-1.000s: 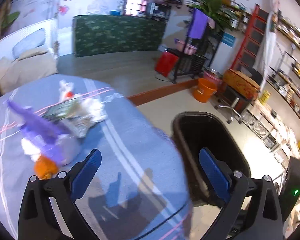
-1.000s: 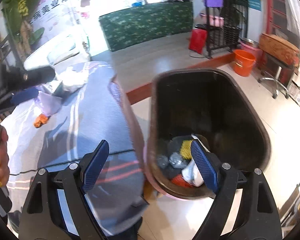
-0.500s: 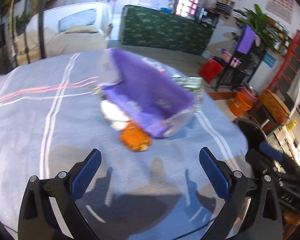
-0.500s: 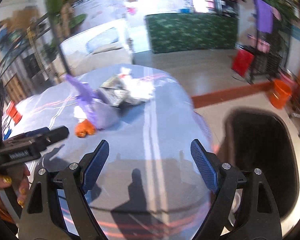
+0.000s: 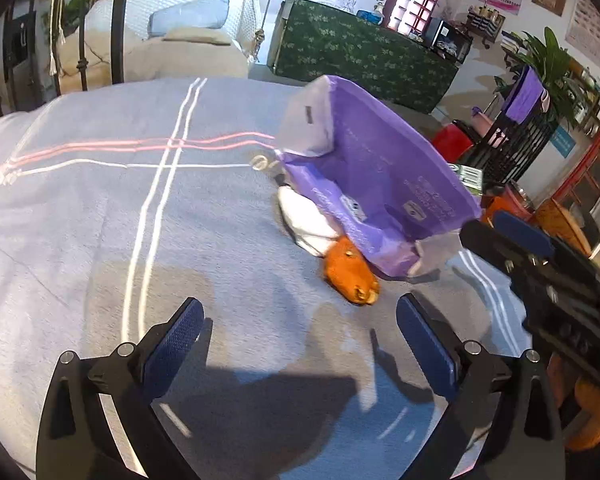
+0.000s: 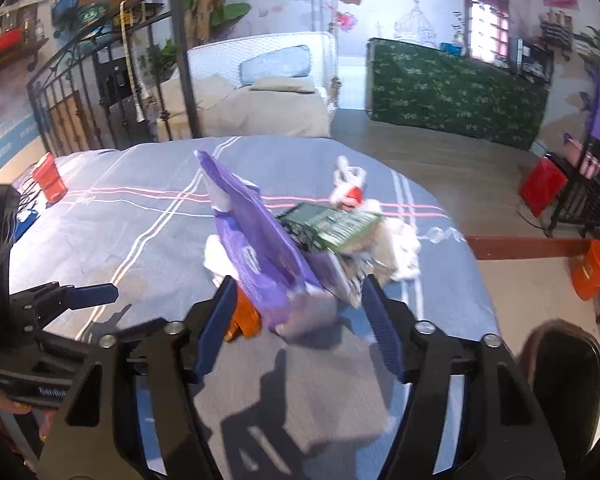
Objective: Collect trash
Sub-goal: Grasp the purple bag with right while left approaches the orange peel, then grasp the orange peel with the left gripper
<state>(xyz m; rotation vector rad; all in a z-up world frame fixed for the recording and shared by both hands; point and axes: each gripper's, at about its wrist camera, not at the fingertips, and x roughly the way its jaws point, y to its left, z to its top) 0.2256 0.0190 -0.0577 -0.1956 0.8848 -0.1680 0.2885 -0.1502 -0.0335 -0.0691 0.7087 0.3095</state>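
Left wrist view: the left tongs stand wide over the counter, which is covered by a grey-blue cloth with white and pink stripes. Nothing lies between the pads. Landmark: the purple bag, standing up from the cloth beyond the tongs and to their right. An orange scrap lies at the near foot of the bag, touching it. A white wad is tucked under the bag's near edge, just left of the orange scrap. A green packet shows past the bag's far right edge. The right tongs enter from the right, close beside the bag's right corner

Right wrist view: the right tongs are closing, jaws at middling width. The lower end of the purple bag sits between the pads; contact with either pad cannot be told. The orange scrap lies just left of the bag's foot, against the left pad. The green packet rests behind the bag to its right, with white paper beyond that and a red-and-white scrap farther back. A red cup stands well left of the bag. The left tongs lie left of the bag, apart from it. A black bin sits off the counter, far right of the bag
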